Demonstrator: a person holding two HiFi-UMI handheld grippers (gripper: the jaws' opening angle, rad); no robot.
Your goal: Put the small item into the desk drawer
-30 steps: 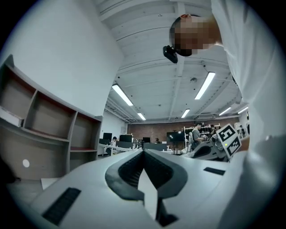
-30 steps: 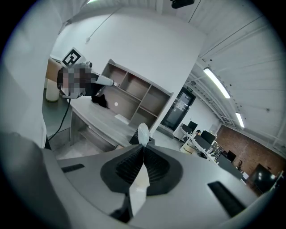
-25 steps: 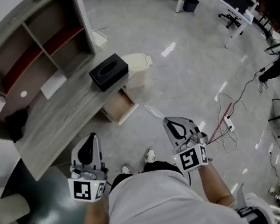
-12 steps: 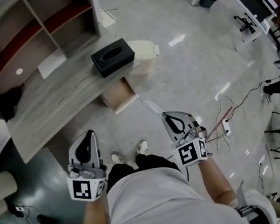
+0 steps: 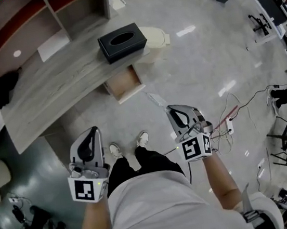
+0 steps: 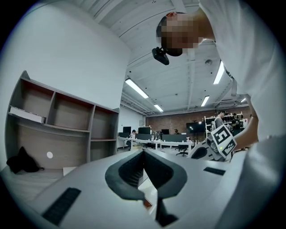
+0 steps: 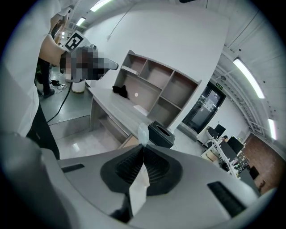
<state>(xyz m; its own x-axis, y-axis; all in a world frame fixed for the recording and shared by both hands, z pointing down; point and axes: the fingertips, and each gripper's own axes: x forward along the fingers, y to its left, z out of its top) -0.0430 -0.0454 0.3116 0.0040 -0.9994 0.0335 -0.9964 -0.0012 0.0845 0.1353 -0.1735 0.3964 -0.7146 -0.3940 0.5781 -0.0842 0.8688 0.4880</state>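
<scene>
My right gripper [image 5: 171, 111] is shut on a small clear-white packet [image 5: 156, 100], whose end sticks out past the jaws toward the desk. In the right gripper view the packet [image 7: 142, 132] stands pinched between the ribbed pads [image 7: 154, 167]. The desk drawer [image 5: 123, 82] is pulled open under the grey wooden desk [image 5: 52, 94], up and left of the packet, and looks empty. The drawer's corner [image 7: 129, 142] shows just past the jaws. My left gripper [image 5: 90, 132] hangs shut and empty over the floor near the desk's front edge; its jaws [image 6: 144, 152] meet.
A black tissue box [image 5: 122, 42] sits on the desk above the drawer, and a white bin [image 5: 158, 36] stands behind it. A shelf unit [image 5: 41, 15] backs the desk; a black item [image 5: 6, 85] lies at its left. Cables [image 5: 228, 121] trail on the floor to my right.
The head view has swung: desk, tissue box and drawer have shifted up and right in the picture. The person's feet have stepped. Both grippers keep their pose; the right still holds the packet.
</scene>
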